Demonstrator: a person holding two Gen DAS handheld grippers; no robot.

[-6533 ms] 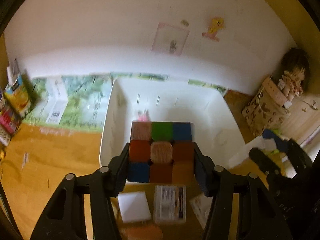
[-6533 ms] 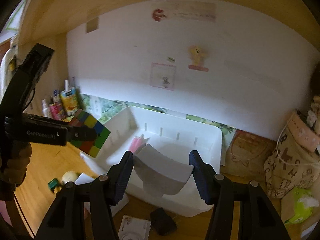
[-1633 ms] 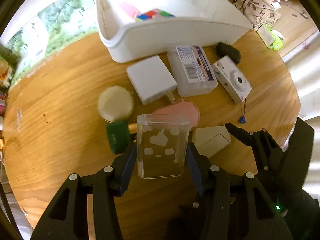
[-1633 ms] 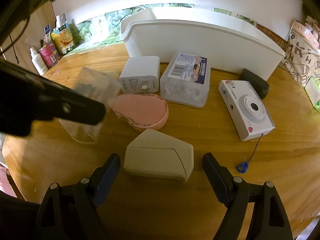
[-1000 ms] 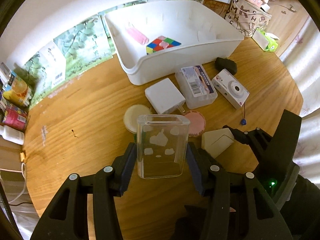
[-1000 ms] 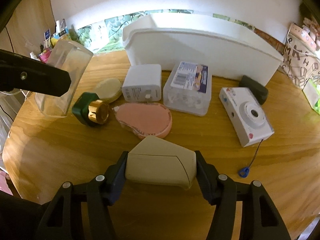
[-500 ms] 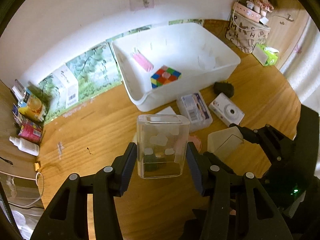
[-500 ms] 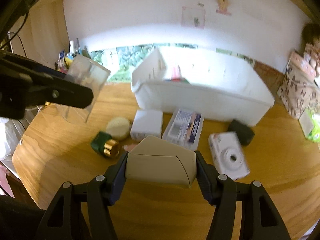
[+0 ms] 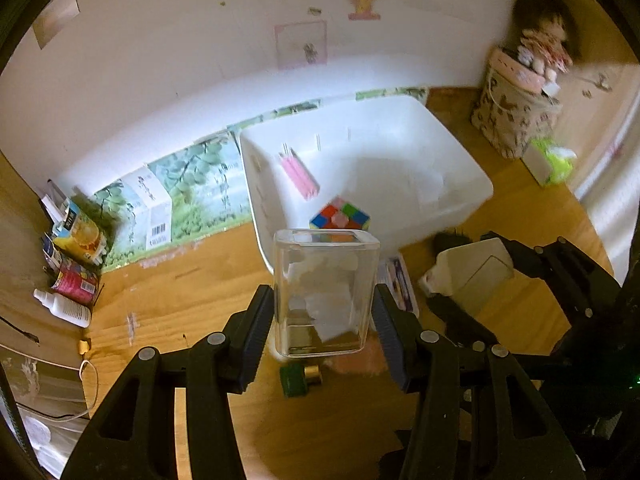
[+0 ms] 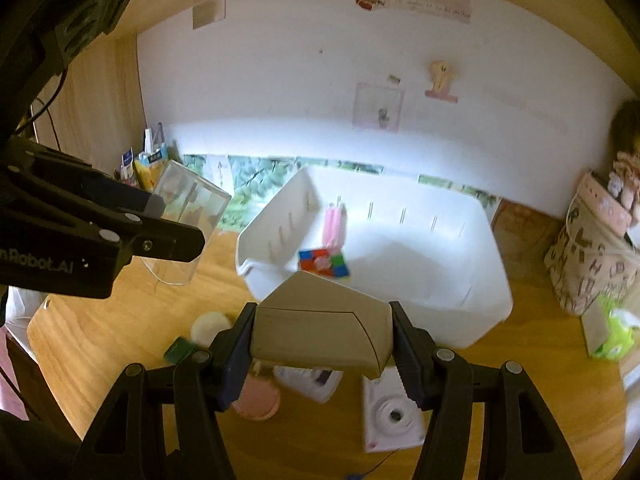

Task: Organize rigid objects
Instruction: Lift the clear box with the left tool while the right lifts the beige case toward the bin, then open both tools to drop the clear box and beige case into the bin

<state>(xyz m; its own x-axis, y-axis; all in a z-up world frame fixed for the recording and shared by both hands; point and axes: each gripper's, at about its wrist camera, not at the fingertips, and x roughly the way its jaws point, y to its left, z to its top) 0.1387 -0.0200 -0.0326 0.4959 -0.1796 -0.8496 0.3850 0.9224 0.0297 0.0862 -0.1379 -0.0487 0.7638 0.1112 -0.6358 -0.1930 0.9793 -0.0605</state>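
Observation:
My left gripper (image 9: pixel 325 300) is shut on a clear plastic box (image 9: pixel 325 292), held high above the wooden table. In the right wrist view the same clear plastic box (image 10: pixel 188 220) hangs at the left in that gripper. My right gripper (image 10: pixel 322 336) is shut on a beige case (image 10: pixel 320 330), which also shows as the beige case (image 9: pixel 468 276) at the right of the left wrist view. Ahead stands a white bin (image 10: pixel 480 320) holding a colour cube (image 10: pixel 325 263) and a pink item (image 10: pixel 334 224).
Below on the table lie a white camera (image 10: pixel 394 414), a pink oval piece (image 10: pixel 258 402), a green cap (image 10: pixel 180 350), a round cream lid (image 10: pixel 210 326) and a labelled clear case (image 9: pixel 398 280). Bottles and cartons (image 9: pixel 72 248) stand at the left, a patterned bag (image 10: pixel 596 256) at the right.
Both grippers have risen with their loads and tilted up toward the bin. The table items have dropped lower in view, and more of the wall shows.

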